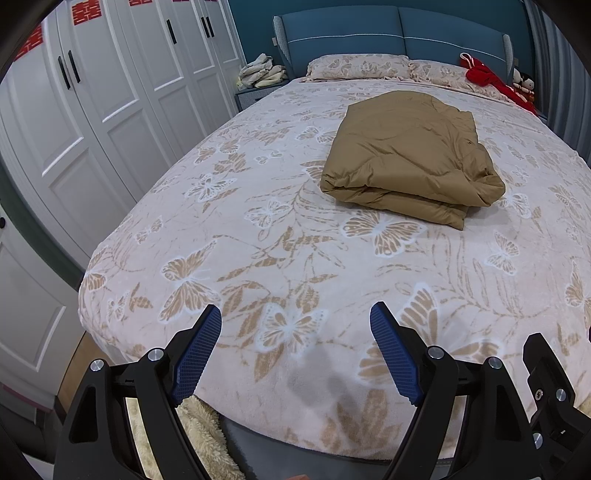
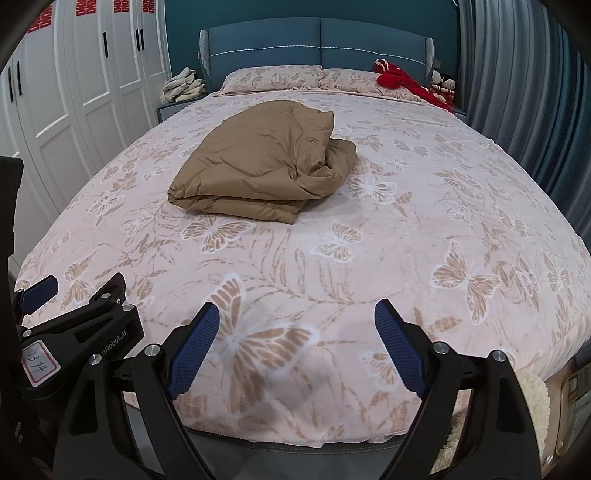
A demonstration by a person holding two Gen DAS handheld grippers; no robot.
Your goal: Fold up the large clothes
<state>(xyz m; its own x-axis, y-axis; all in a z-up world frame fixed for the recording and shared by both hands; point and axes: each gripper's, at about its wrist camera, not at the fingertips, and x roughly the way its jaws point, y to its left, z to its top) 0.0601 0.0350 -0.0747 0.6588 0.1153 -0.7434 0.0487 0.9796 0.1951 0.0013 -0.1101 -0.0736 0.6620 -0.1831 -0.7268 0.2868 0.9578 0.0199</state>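
A tan padded garment (image 1: 410, 155) lies folded into a thick rectangular bundle in the middle of the bed; it also shows in the right wrist view (image 2: 264, 166). Its right side is bunched and rumpled. My left gripper (image 1: 295, 325) is open and empty, held over the foot edge of the bed, well short of the bundle. My right gripper (image 2: 295, 325) is open and empty too, beside the left one, which shows at the left of the right wrist view (image 2: 74, 321).
The bed has a pink butterfly-print cover (image 1: 258, 240), two pillows (image 1: 358, 66) and a blue headboard (image 1: 399, 33). A red garment (image 1: 487, 79) lies at the far right. White wardrobes (image 1: 110, 92) stand left, grey curtains (image 2: 517, 92) right. A nightstand holds pale clothes (image 1: 262, 72).
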